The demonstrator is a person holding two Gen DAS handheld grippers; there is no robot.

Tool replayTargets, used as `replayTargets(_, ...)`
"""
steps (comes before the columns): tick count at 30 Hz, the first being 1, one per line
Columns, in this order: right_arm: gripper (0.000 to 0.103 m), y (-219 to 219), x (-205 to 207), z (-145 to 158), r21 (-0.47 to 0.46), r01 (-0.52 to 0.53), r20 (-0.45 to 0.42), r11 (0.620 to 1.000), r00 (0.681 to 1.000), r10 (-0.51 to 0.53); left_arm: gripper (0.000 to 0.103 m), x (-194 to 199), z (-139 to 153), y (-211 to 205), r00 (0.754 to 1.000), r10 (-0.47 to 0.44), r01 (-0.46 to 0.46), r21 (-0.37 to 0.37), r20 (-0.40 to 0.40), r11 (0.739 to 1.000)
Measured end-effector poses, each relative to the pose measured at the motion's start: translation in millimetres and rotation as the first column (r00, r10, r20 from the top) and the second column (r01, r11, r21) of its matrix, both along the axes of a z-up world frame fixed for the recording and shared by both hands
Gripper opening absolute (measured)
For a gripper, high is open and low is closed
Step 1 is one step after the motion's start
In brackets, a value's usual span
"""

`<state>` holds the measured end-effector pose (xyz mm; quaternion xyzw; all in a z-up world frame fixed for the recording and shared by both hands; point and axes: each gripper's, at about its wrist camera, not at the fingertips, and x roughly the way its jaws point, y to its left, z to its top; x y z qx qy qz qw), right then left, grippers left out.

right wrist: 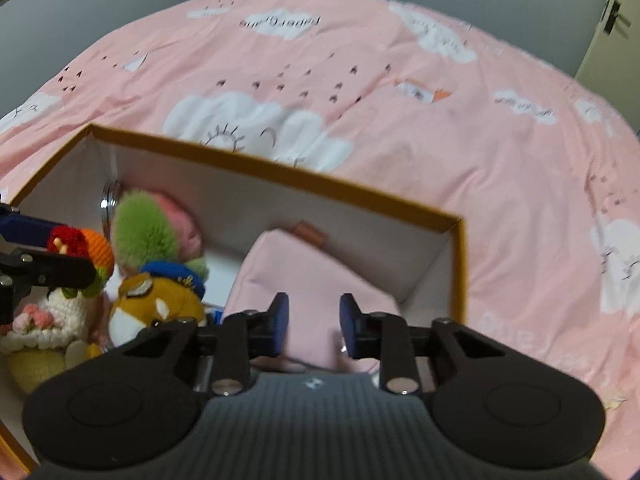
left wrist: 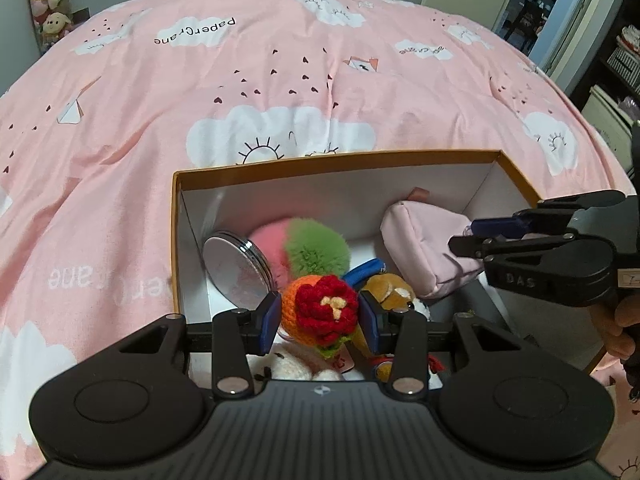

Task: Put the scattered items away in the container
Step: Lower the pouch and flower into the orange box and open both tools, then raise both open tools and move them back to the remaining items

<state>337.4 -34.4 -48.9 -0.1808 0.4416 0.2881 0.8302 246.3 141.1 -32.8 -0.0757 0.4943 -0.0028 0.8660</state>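
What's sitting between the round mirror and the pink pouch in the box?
The pink-and-green pompom lies between mirror and pouch, clearest in the left wrist view.

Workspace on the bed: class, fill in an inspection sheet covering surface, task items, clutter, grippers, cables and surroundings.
Surface: pink cloud-print bedspread, wrinkled.
Container: orange-rimmed box, white inside, open.
Task items: crocheted flower toy held over the box; inside lie round mirror, pink-green pompom, pink pouch, fox plush, white crochet doll.
Clutter: nothing seen loose on the bedspread.
Grippers: left gripper jaws shut on the flower toy; right gripper jaws open above the pouch.
Cables: nothing seen.
Surroundings: plush toys by the wall; doorway.
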Motion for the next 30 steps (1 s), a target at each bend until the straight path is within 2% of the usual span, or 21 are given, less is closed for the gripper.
replayTargets(6,0.025,6,8,-15,0.003,0.001,-0.144,1.000,0.990,-0.001,0.048,3,-5,-9,0.999,-0.037,0.038,0.019,-0.037,0.999)
replayTargets(9,0.025,8,8,-17,-0.005,-0.005,-0.147,1.000,0.989,0.004,0.048,5,-10,-13,0.996,-0.043,0.045,0.018,-0.073,0.999)
replayTargets(13,0.029,4,4,-12,0.034,0.004,-0.099,0.999,0.995,0.000,0.048,6,-13,-14,0.996,-0.038,0.041,0.028,-0.078,0.999)
replayTargets(15,0.044,0,0,-7,0.053,0.006,-0.067,0.999,0.998,-0.003,0.049,6,-14,-14,0.996,-0.034,0.036,0.028,-0.079,0.999)
replayTargets(21,0.056,-8,-13,6,0.099,0.003,0.002,0.995,1.000,-0.003,0.052,3,-13,-17,0.997,-0.045,0.048,0.042,-0.068,0.998)
replayTargets(25,0.061,-16,-22,14,0.121,0.010,0.043,0.993,0.999,-0.015,0.059,1,-12,-20,0.996,-0.057,0.060,0.050,-0.061,0.997)
replayTargets(27,0.069,-23,-29,19,0.137,0.023,0.068,0.990,0.997,-0.033,0.065,-2,-9,-22,0.996,-0.072,0.074,0.053,-0.047,0.996)
replayTargets(30,0.071,-33,-38,27,0.170,0.042,0.108,0.984,0.992,-0.061,0.067,-6,-5,-24,0.997,-0.070,0.072,0.074,-0.033,0.995)
